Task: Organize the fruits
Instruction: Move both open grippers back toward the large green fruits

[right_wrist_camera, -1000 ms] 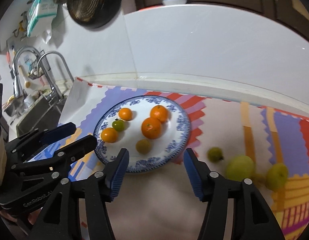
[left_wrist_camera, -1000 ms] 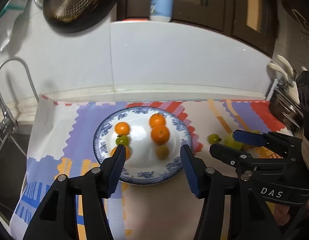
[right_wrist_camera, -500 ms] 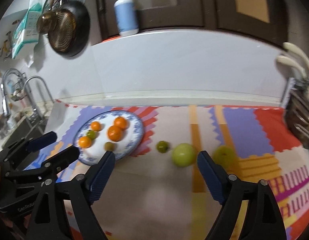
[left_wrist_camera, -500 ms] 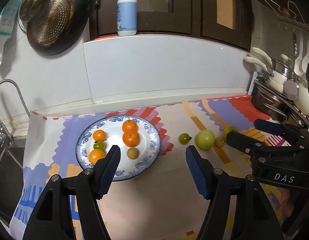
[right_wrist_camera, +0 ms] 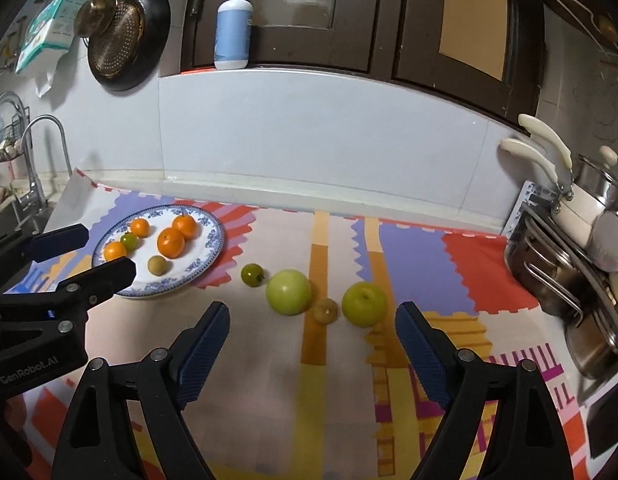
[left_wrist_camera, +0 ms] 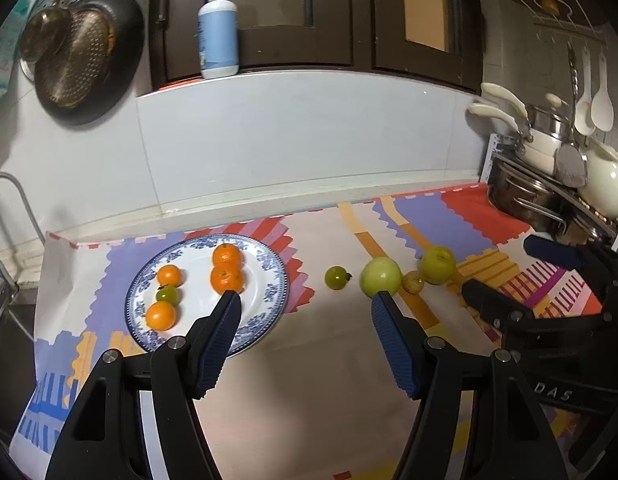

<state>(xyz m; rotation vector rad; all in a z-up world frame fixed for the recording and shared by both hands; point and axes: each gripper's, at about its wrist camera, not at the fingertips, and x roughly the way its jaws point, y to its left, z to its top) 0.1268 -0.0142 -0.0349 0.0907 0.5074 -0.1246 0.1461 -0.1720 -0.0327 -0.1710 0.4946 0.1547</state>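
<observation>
A blue-and-white plate (left_wrist_camera: 269,280) (right_wrist_camera: 217,240) on the patterned mat holds several small oranges (left_wrist_camera: 227,279) (right_wrist_camera: 171,242), a small green fruit (left_wrist_camera: 167,294) and a small brownish fruit (right_wrist_camera: 157,265). To its right on the mat lie a small green tomato (left_wrist_camera: 336,277) (right_wrist_camera: 252,275), two green apples (left_wrist_camera: 380,276) (right_wrist_camera: 288,292) (right_wrist_camera: 364,304) and a small brown fruit (right_wrist_camera: 325,311). My left gripper (left_wrist_camera: 305,300) is open and empty, above the mat between plate and apples. My right gripper (right_wrist_camera: 311,318) is open and empty, in front of the apples.
A sink with tap (right_wrist_camera: 41,152) lies left of the mat. Pots on a rack (right_wrist_camera: 569,256) stand at the right. A soap bottle (right_wrist_camera: 233,20) sits on the ledge behind. A strainer and pan (right_wrist_camera: 125,36) hang on the wall.
Both grippers have pulled back and risen away from the plate and swung to the right; the loose green fruits on the mat now sit in front of the right gripper.
</observation>
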